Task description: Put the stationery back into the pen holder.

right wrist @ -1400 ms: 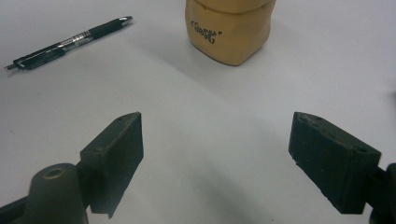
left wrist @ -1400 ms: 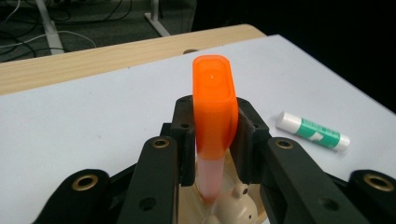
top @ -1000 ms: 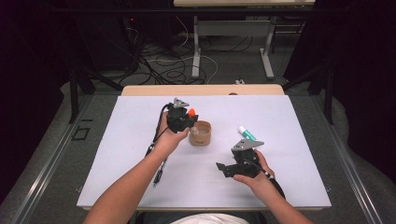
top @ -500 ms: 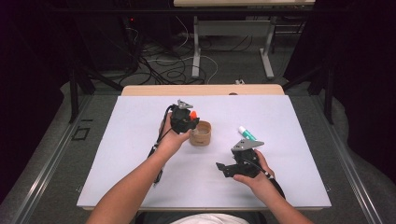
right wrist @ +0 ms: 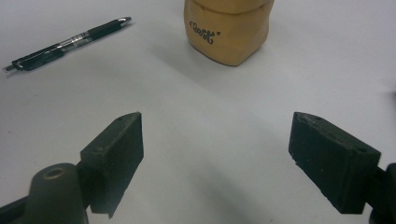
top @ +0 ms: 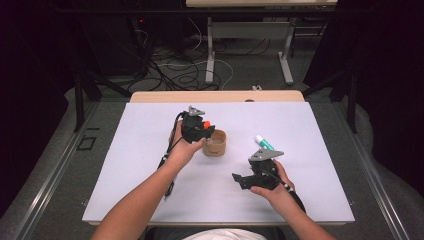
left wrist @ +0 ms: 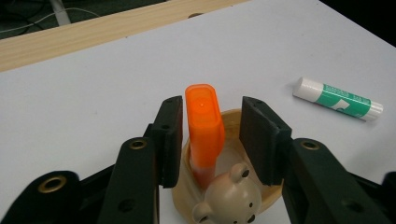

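Since the earlier frame your left claw (left wrist: 210,140) has lowered the orange marker (left wrist: 203,126) into the tan cup (left wrist: 229,196); its jaws have just been opening, marker between them, unpressed. Your right claw (right wrist: 233,158): spread wide, empty, over the counter (top: 150,130). Nearby: glue stick (left wrist: 338,99), pen (right wrist: 65,44).

Orange marker (left wrist: 204,128), tan bear cup (left wrist: 232,196), green-white glue stick (left wrist: 338,98)
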{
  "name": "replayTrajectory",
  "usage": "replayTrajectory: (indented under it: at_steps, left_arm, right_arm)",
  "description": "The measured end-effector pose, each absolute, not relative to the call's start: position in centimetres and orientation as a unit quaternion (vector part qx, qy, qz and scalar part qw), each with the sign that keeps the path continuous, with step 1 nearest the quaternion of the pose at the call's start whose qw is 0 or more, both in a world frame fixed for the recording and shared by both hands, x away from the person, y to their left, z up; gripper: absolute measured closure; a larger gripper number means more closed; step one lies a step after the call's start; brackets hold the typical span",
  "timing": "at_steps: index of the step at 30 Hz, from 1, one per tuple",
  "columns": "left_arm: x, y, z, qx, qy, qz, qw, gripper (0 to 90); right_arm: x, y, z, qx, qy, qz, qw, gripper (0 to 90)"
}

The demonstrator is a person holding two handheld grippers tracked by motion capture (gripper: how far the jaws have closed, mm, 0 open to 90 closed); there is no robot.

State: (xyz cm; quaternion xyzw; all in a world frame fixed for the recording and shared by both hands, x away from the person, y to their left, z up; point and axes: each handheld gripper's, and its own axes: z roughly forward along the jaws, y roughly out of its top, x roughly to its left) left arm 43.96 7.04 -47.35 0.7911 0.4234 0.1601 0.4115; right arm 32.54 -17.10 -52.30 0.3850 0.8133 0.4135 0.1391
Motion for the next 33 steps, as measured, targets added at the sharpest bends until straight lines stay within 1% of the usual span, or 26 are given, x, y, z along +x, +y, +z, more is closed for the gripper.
replayTrajectory:
  at_steps: [5, 8, 12, 13, 16, 19, 22, 25, 27, 29, 33]
  left_arm:
    - [43.9, 7.4, -47.1, 0.787, 0.428, 0.159, 0.416, 53.1]
    - [43.9, 7.7, -47.0, 0.783, 0.428, 0.157, 0.423, 46.2]
    - [43.7, 8.0, -46.7, 0.78, 0.431, 0.157, 0.425, 39.3]
    - [43.7, 8.1, -46.6, 0.779, 0.431, 0.158, 0.427, 36.7]
    - [43.4, 8.4, -46.3, 0.778, 0.429, 0.161, 0.429, 32.9]
    - [43.1, 8.8, -46.0, 0.777, 0.427, 0.176, 0.428, 28.3]
    - [42.8, 9.2, -45.8, 0.778, 0.42, 0.175, 0.432, 25.2]
    - [42.3, 9.8, -45.6, 0.775, 0.415, 0.176, 0.443, 24.5]
    - [42.0, 10.0, -45.5, 0.771, 0.416, 0.175, 0.449, 21.9]
    - [41.6, 10.5, -45.5, 0.773, 0.416, 0.162, 0.45, 21.7]
    - [40.9, 11.3, -45.8, 0.772, 0.417, 0.157, 0.453, 21.5]
  right_arm:
    - [32.6, -17.1, -52.3, 0.385, 0.813, 0.414, 0.141, 17.5]
    - [32.6, -17.2, -52.2, 0.384, 0.815, 0.41, 0.139, 17.5]
    - [32.6, -17.2, -52.3, 0.384, 0.812, 0.415, 0.144, 17.5]
    - [32.6, -17.2, -52.3, 0.385, 0.812, 0.415, 0.143, 17.5]
    - [32.6, -17.2, -52.3, 0.385, 0.811, 0.417, 0.145, 17.5]
    - [32.6, -17.3, -52.3, 0.386, 0.81, 0.416, 0.144, 17.5]
    - [32.7, -17.4, -52.3, 0.387, 0.811, 0.412, 0.148, 17.5]
    - [32.7, -17.4, -52.2, 0.387, 0.813, 0.41, 0.147, 17.4]
    - [32.9, -17.5, -52.2, 0.383, 0.814, 0.409, 0.152, 17.4]
    - [33.0, -17.6, -52.1, 0.38, 0.818, 0.403, 0.156, 17.4]
    - [33.4, -18.0, -51.6, 0.374, 0.831, 0.381, 0.157, 16.7]
